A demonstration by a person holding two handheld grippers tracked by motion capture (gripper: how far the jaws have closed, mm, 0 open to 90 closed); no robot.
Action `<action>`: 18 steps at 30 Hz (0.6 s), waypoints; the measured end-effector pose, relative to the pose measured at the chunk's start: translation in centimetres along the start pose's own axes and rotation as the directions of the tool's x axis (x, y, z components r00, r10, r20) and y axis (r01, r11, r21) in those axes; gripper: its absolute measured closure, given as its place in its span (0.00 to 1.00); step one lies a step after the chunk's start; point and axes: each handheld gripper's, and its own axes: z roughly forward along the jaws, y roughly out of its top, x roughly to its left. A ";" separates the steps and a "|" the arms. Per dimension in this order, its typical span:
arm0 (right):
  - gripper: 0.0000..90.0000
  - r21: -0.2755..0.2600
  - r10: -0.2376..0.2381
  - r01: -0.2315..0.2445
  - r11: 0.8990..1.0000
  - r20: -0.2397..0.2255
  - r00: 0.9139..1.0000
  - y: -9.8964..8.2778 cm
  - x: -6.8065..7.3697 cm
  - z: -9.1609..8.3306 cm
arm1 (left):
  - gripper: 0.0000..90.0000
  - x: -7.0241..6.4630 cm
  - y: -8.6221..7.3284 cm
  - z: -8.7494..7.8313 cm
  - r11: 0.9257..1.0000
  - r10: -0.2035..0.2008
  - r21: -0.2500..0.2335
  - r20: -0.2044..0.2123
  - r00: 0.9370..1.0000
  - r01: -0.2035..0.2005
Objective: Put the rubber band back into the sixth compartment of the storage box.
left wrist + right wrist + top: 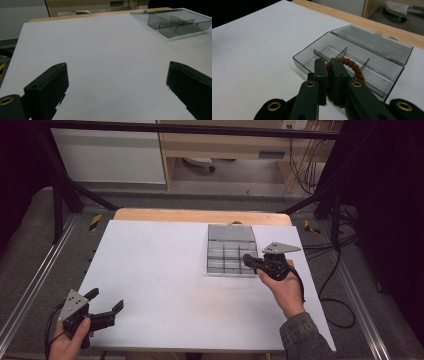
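The right gripper (pixel 328 75), jaws pinching a brown braided rope ring (pixel 352 67), seemingly hovers above the smoky clear-plastic compartment box (pixel 372 47) near the table's (pixel 160 270) far right edge.

The right hand-held gripper (pixel 327 75) is covering the near arc of the brown rope ring (pixel 352 67), so that stretch is staying out of sight. In the high view the ring is too small to make out against the clear divided box (pixel 230 251). The picture's edge is cutting off the left hand-held gripper (pixel 117 85).
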 end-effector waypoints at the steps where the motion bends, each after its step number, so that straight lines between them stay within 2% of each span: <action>1: 0.94 -0.002 0.005 -0.005 1.000 0.001 1.000 0.1 -0.2 0.1 | 0.05 0.0 0.0 0.0 1.000 -0.001 -0.001 0.001 1.000 0.001; 6: 0.94 -0.012 0.033 -0.033 0.999 0.007 0.999 0.4 -0.8 0.3 | 0.05 0.0 0.0 0.0 1.000 0.005 0.002 0.001 1.000 -0.005; 18: 0.94 -0.014 0.065 -0.065 0.998 0.022 0.998 0.8 -2.1 0.9 | 0.05 0.0 0.0 0.0 1.000 0.004 0.001 0.001 1.000 -0.004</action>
